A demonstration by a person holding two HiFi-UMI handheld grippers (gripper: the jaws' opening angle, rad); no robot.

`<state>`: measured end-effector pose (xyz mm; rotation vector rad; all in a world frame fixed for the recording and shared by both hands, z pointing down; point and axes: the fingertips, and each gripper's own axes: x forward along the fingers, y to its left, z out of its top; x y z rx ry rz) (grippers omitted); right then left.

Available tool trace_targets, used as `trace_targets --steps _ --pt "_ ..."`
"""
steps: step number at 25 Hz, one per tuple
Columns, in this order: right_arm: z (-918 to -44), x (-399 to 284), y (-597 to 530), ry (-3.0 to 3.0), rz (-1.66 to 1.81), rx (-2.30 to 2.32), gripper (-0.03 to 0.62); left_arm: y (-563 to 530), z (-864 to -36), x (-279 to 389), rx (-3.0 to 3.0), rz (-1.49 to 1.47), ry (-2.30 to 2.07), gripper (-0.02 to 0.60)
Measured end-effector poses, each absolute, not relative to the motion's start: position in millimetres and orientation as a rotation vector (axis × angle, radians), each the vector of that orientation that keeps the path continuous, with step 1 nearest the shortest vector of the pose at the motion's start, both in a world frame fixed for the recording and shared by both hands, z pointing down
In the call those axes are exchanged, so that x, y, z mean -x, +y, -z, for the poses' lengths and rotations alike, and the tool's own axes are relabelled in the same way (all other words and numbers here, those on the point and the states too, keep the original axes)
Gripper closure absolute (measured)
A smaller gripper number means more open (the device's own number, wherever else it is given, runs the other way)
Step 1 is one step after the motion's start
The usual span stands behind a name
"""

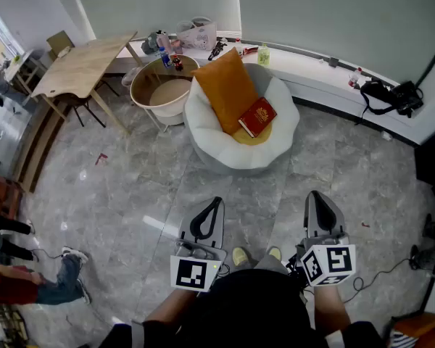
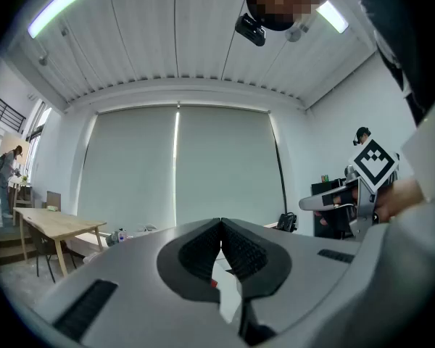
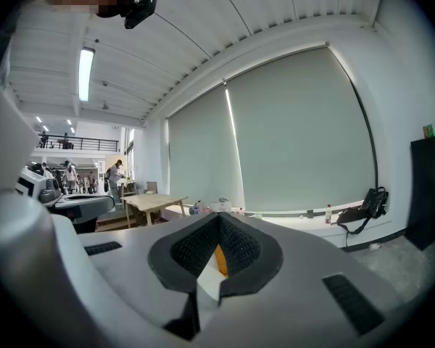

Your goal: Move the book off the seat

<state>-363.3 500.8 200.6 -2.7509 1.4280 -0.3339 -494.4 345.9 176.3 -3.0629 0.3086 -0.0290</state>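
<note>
A red book lies on the round white seat, leaning on the lower edge of an orange cushion that is propped against the seat's back. Both grippers are held low and near me, well short of the seat and apart from the book. My left gripper is shut and empty, its ribbed pads meeting at the tips. My right gripper is also shut with nothing in it. A sliver of the orange cushion shows through the gap below its pads.
A wooden table stands at the far left, with a round side table between it and the seat. A low white ledge along the wall carries bottles and a black bag. A person's legs lie on the floor at the left.
</note>
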Motion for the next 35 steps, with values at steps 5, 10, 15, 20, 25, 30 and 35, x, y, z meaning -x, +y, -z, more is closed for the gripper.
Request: trace_targets --steps 5,10,15,20,25,30,35 --pt "-200 363 496 1.441 0.337 2.734 0.586 343 -176 495 3.067 0.033 0.292 0.571" --pt "-200 369 491 1.468 0.362 2.681 0.586 345 -174 497 3.073 0.022 0.253 0.571" --pt "-193 373 490 1.496 0.33 2.657 0.586 349 -172 497 3.092 0.012 0.224 0.571" --pt "-195 379 494 1.524 0.328 2.633 0.586 346 -182 498 3.112 0.035 0.222 0.571" --pt "-196 374 502 1.508 0.345 2.64 0.586 351 -177 487 3.108 0.02 0.18 0.571" --pt "-199 365 509 1.486 0.346 2.633 0.586 361 -177 475 3.096 0.019 0.131 0.571" --pt "-201 347 505 1.481 0.338 2.625 0.586 356 -175 461 3.091 0.002 0.137 0.571"
